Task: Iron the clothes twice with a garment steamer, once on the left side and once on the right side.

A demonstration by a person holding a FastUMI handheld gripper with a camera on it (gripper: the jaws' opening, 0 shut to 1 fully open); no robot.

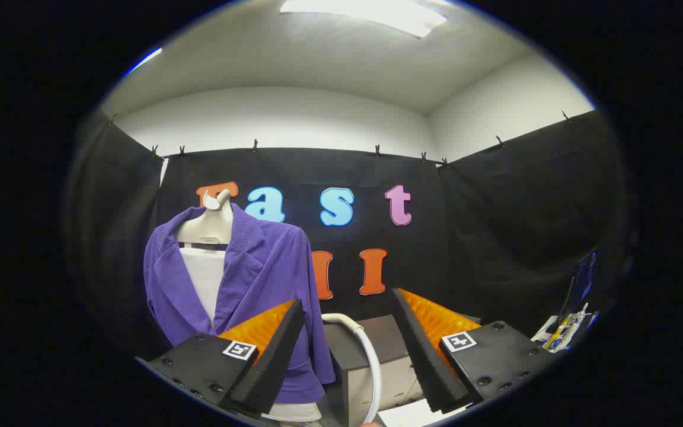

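Observation:
A purple ribbed jacket (261,270) hangs over a white top (206,279) on a pale mannequin torso (208,225), ahead of my left finger and partly behind it. My gripper (347,305) is open, its fingers wide apart with nothing between them. Between and beyond the fingers a white curved hose or handle (371,356) arches down beside a grey box-shaped unit (377,350). Whether that is the steamer itself I cannot tell.
White sheets (409,413) lie low between the fingers. At the far right some small items and a dark upright panel (578,296) stand near the booth's wall. Black cloth walls close in the space behind and on both sides.

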